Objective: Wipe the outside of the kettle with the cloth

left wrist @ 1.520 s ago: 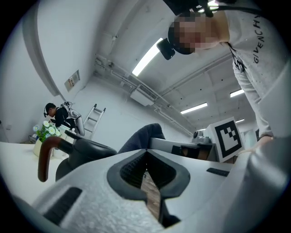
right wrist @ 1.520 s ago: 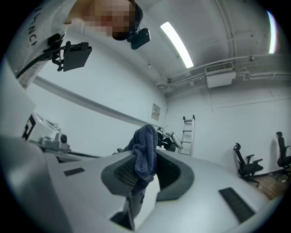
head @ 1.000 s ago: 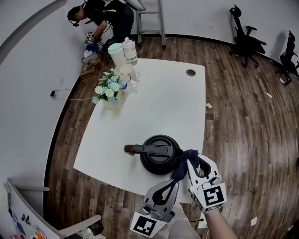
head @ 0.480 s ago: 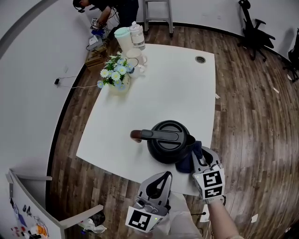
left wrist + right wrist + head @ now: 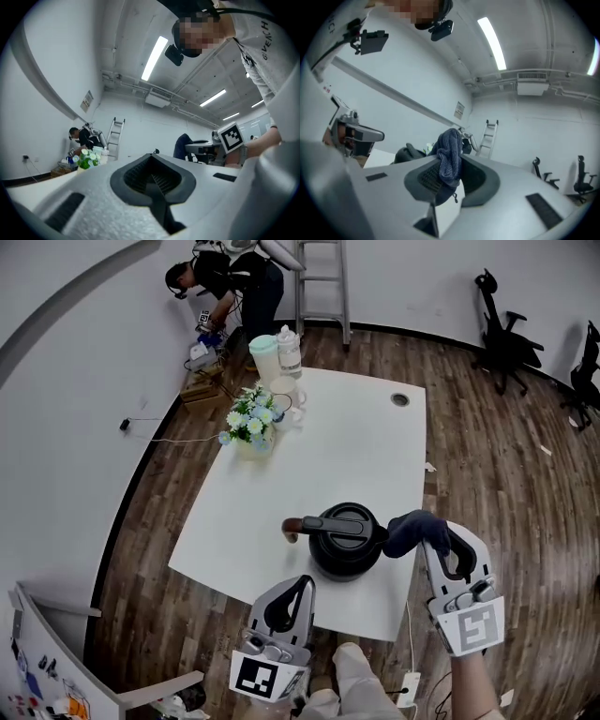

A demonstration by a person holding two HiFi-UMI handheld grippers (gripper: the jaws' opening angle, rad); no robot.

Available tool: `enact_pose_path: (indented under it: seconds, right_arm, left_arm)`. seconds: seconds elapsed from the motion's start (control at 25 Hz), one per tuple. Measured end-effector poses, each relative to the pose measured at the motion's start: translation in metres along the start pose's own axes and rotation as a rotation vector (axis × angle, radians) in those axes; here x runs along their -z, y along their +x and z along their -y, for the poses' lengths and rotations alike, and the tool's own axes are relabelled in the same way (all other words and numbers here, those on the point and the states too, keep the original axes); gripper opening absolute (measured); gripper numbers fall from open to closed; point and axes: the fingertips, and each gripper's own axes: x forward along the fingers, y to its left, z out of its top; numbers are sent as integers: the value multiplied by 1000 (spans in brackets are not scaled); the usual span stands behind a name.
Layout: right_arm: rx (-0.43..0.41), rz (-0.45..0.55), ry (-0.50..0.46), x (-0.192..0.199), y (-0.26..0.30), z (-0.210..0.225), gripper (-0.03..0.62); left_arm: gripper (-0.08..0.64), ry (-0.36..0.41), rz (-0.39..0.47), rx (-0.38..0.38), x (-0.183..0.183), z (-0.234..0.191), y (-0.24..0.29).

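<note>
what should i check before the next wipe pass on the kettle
1. Cloth grip: ok. The right gripper is shut on the dark blue cloth.
2. Cloth against the black kettle: cannot tell. The cloth sits at its right side, but contact isn't visible.
3. Kettle upright, lid shut: ok, standing on the white table.
4. Kettle steadied: not ok. The left gripper is shut, empty and apart from it.
5. Room to wipe: ok. The flowers stand well away at the far corner.

"GIVENCH" on the person's shirt (image 5: 258, 47)
</note>
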Motion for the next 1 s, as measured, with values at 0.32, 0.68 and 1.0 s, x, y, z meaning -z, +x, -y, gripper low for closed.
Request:
enact_pose_path:
  seconds: [0.32, 0.68, 1.0]
  right_arm:
    - [-533, 160, -228, -103, 78, -19, 64]
    - [-1416, -178, -150, -7, 128, -91, 63]
    - [-1872, -584, -72, 66, 142, -107, 63]
  left_arm:
    - [8, 128, 121, -45, -73, -63, 58]
    - [8, 32, 43, -164, -26, -105, 58]
    - [8, -27, -1, -201, 18, -138, 62]
